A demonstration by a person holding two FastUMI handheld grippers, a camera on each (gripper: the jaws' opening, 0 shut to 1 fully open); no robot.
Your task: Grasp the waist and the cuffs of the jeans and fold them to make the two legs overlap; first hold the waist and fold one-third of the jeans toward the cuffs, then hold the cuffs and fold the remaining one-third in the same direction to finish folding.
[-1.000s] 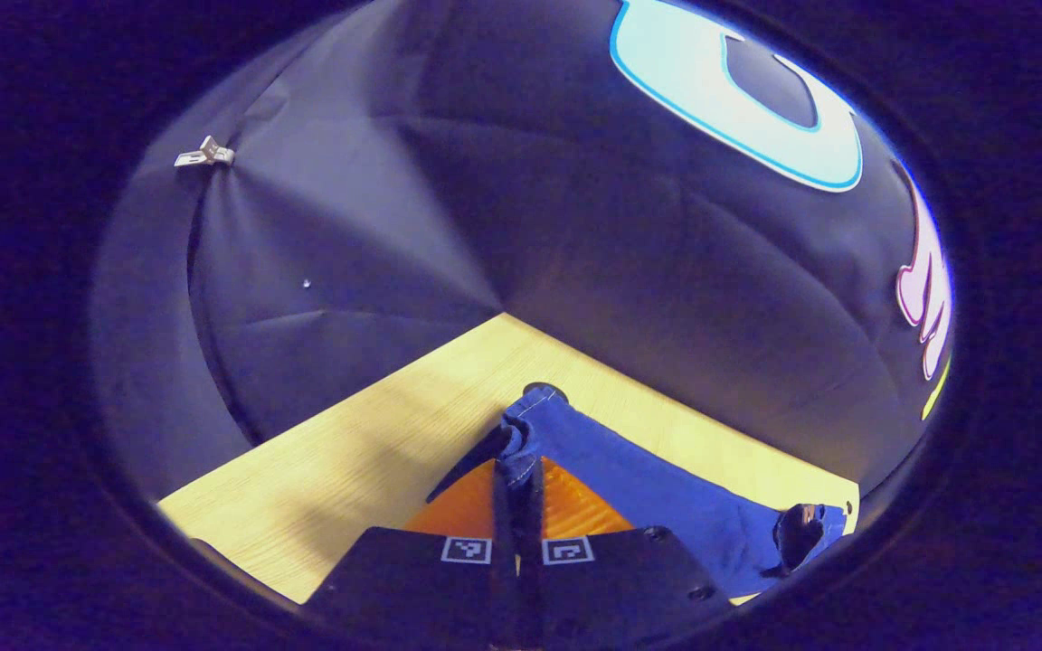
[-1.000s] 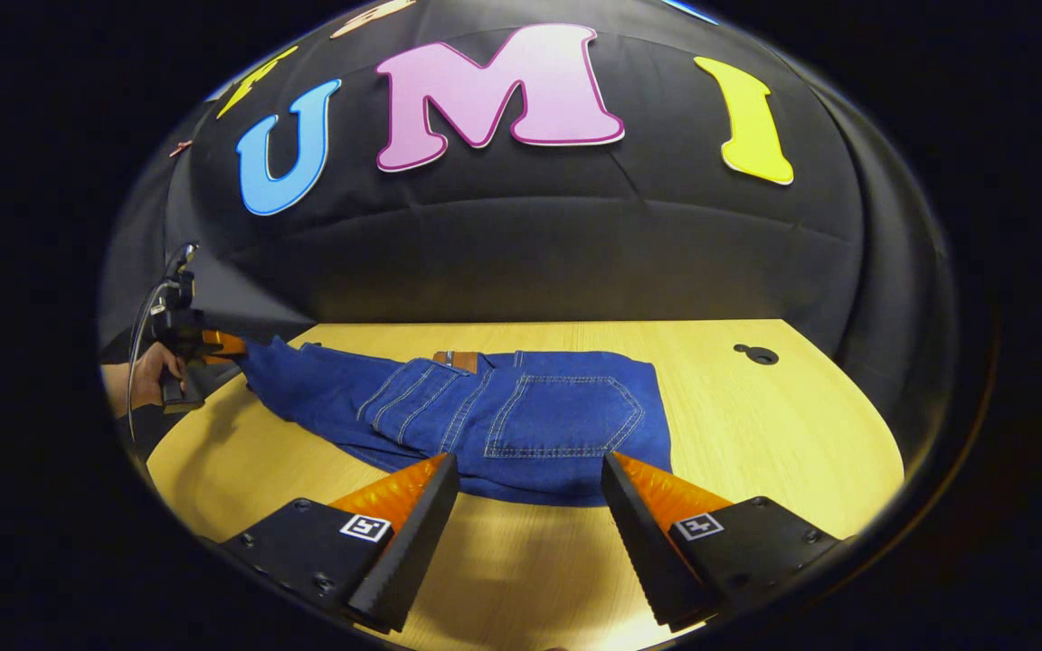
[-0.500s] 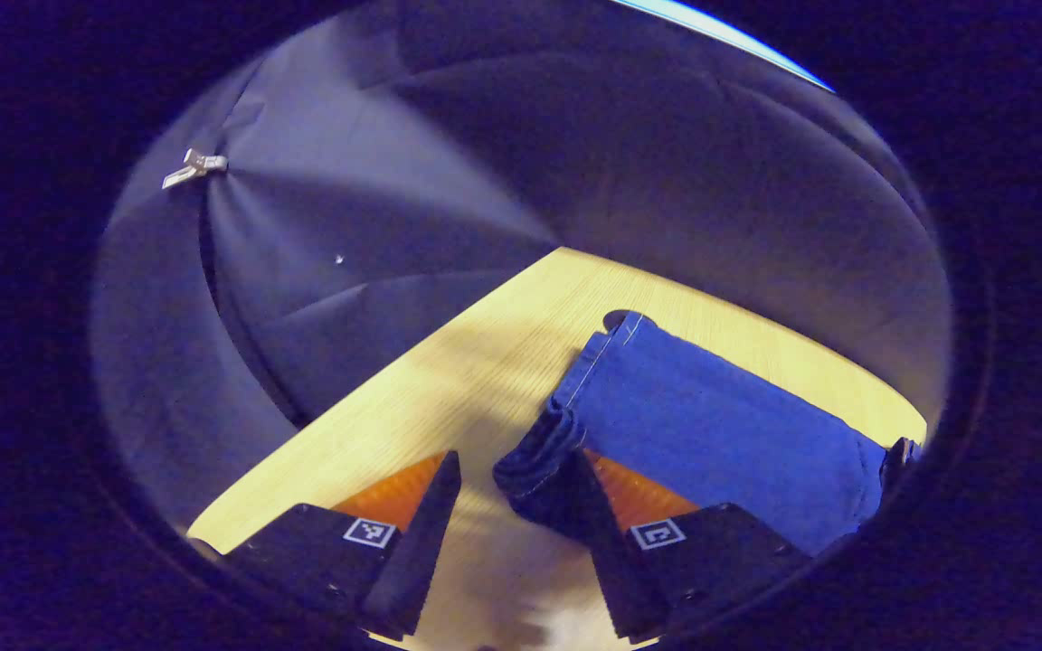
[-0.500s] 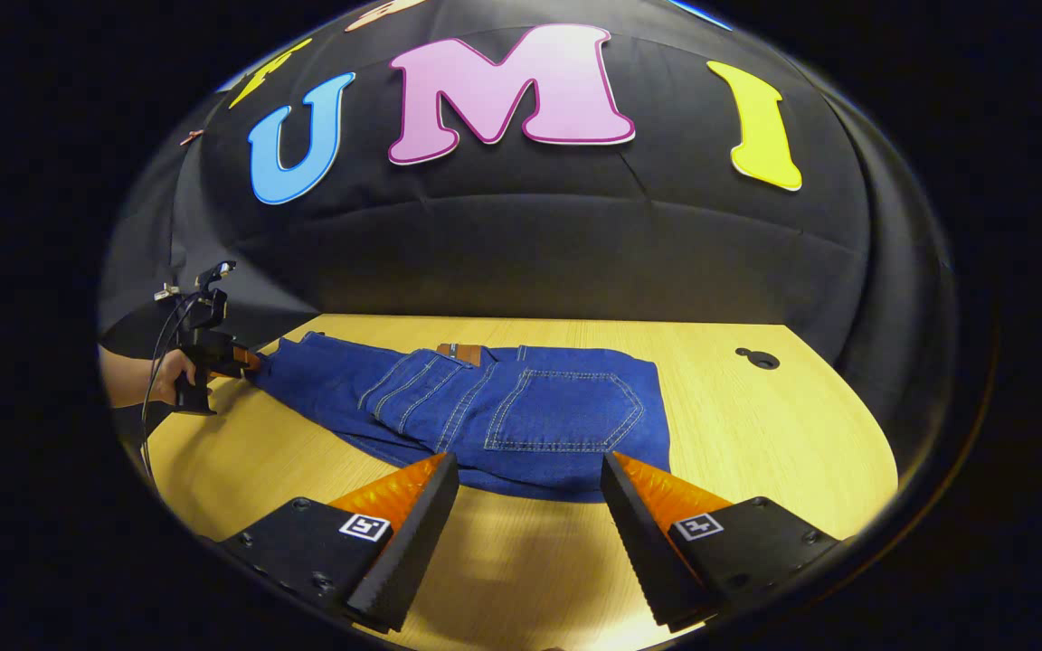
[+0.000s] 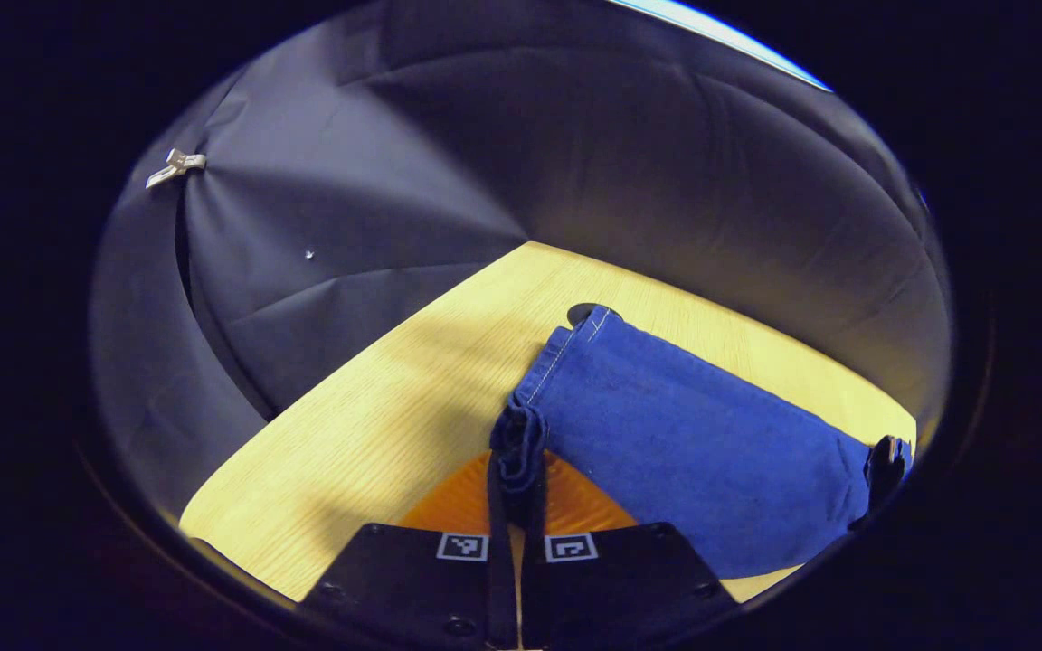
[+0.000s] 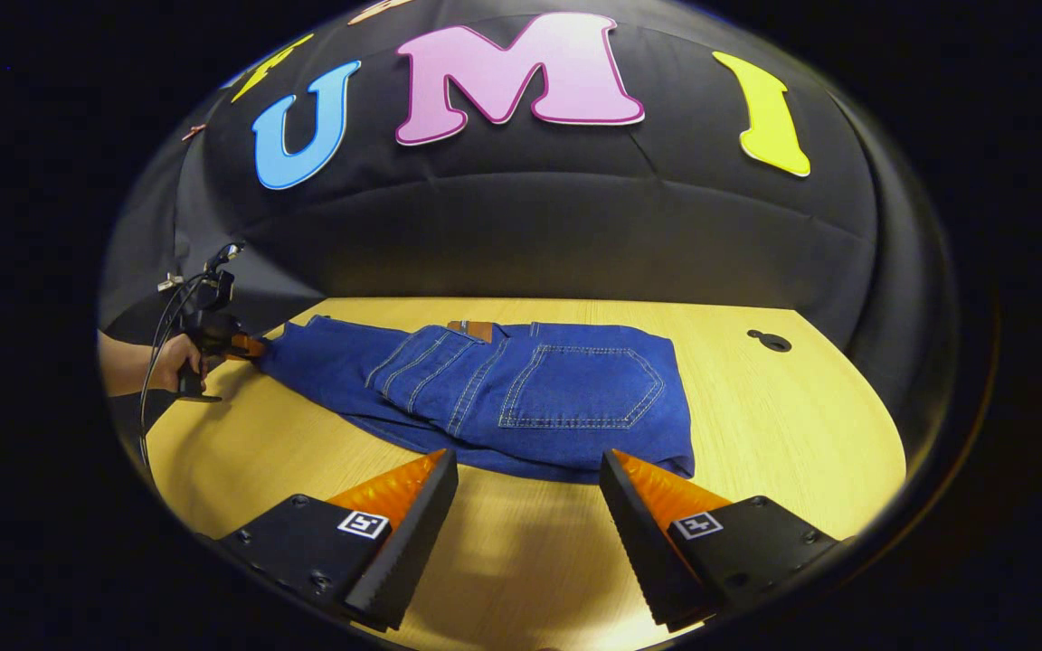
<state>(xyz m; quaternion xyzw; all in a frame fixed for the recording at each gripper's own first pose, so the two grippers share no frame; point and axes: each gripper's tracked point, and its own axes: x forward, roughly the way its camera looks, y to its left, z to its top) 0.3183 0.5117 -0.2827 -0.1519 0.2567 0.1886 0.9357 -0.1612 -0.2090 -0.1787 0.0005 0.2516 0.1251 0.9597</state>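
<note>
Blue jeans [image 6: 521,389] lie along the wooden table [image 6: 783,425], back pocket up at the right end and legs running left. My right gripper [image 6: 528,466] stands open just in front of the near edge of the pocket end, with nothing between its fingers. At the far left a hand holds my left gripper [image 6: 218,342] at the cuff end. In the left gripper view, the left gripper [image 5: 517,479] is shut on the bunched cuff [image 5: 521,438], and the leg [image 5: 693,452] stretches away to the right.
A small dark hole [image 6: 770,341] sits in the tabletop right of the jeans, and another hole [image 5: 582,312] peeks out beside the cuff's far corner. The black cloth wall [image 6: 521,235] closes the table's back and sides. Bare wood [image 5: 376,425] lies left of the cuff.
The left gripper held the cuff a second ago, opened half a second ago, and has shut on the cuff again. The right gripper stayed open, shifting only slightly.
</note>
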